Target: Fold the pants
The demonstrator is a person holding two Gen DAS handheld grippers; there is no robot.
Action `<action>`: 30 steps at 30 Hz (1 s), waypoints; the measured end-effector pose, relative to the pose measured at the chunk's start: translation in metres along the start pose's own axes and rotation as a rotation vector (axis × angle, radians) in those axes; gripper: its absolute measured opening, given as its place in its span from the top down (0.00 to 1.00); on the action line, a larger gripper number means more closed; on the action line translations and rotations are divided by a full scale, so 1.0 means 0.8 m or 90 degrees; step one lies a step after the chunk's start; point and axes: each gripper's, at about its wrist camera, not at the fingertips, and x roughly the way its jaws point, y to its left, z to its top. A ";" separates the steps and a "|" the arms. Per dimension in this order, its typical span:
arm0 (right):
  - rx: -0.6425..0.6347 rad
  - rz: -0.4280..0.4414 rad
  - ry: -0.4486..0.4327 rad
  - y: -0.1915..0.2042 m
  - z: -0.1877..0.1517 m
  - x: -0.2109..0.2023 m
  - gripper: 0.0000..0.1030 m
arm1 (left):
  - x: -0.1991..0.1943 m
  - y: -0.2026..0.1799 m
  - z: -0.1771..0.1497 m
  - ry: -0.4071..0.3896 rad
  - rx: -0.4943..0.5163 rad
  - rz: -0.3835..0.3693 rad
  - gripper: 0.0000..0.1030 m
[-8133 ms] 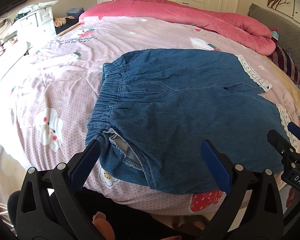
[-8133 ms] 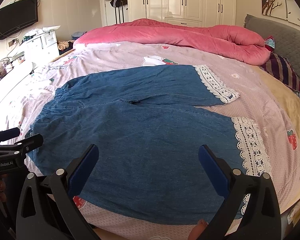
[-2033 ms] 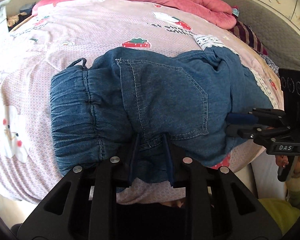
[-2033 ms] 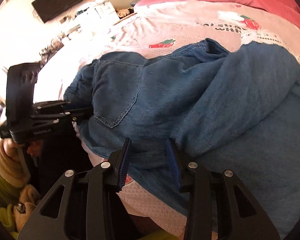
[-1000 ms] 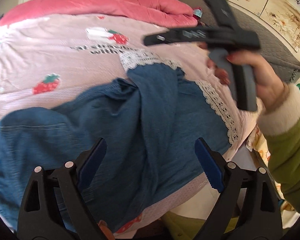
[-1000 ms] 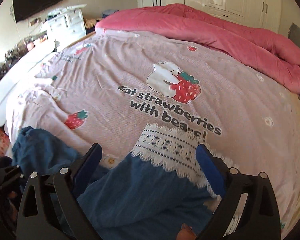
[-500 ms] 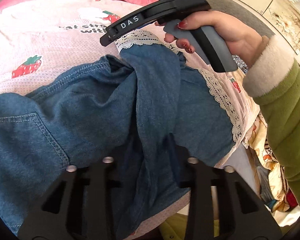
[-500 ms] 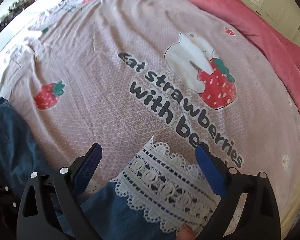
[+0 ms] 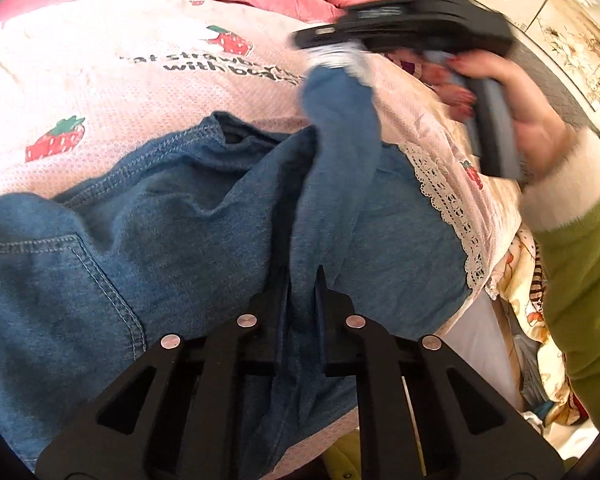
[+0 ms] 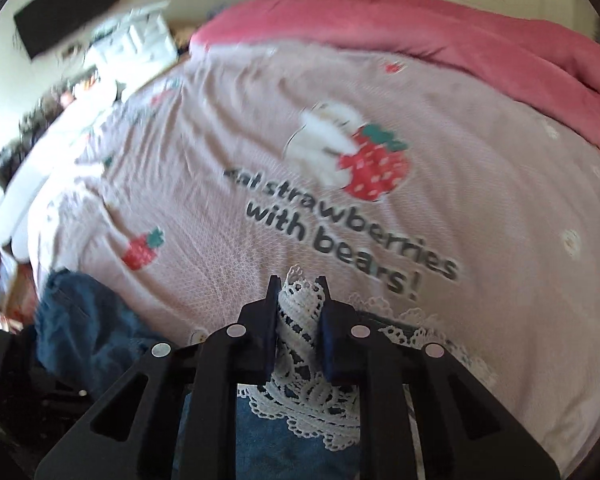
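Blue denim pants [image 9: 180,208] with white lace hems lie rumpled on the pink strawberry bedsheet [image 9: 100,64]. My left gripper [image 9: 302,276] is shut on a raised denim fold near the middle of one leg. In the left wrist view a hand [image 9: 536,132] holds my right gripper [image 9: 326,52] above the bed, and one pant leg hangs up from its tips. In the right wrist view my right gripper [image 10: 298,284] has its jaws closing on the lace hem [image 10: 300,320], which is bunched between the pads. The other lace hem [image 9: 448,200] lies flat.
A rolled pink duvet [image 10: 460,40] lies along the far side of the bed. A white dresser [image 10: 132,40] and a wall television [image 10: 64,8] stand beyond the left side. The bed's near edge [image 9: 496,320] drops off at the right, beside a green sleeve [image 9: 572,280].
Both grippers have gone from wide open to closed: the left on the denim fold, the right on the lace hem. The right gripper has pulled that leg end up off the sheet.
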 end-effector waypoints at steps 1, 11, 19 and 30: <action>0.015 0.001 -0.021 -0.006 -0.006 -0.020 0.84 | -0.001 -0.002 0.001 -0.002 0.007 0.003 0.96; 0.135 -0.010 -0.100 -0.044 -0.159 -0.140 0.84 | -0.013 -0.018 -0.005 -0.011 0.047 0.004 0.96; 0.221 0.011 -0.085 -0.055 -0.261 -0.145 0.82 | -0.009 -0.040 -0.024 0.009 0.090 -0.004 0.96; 0.235 0.030 -0.064 -0.051 -0.306 -0.147 0.87 | -0.018 -0.044 -0.042 0.005 0.123 0.044 0.85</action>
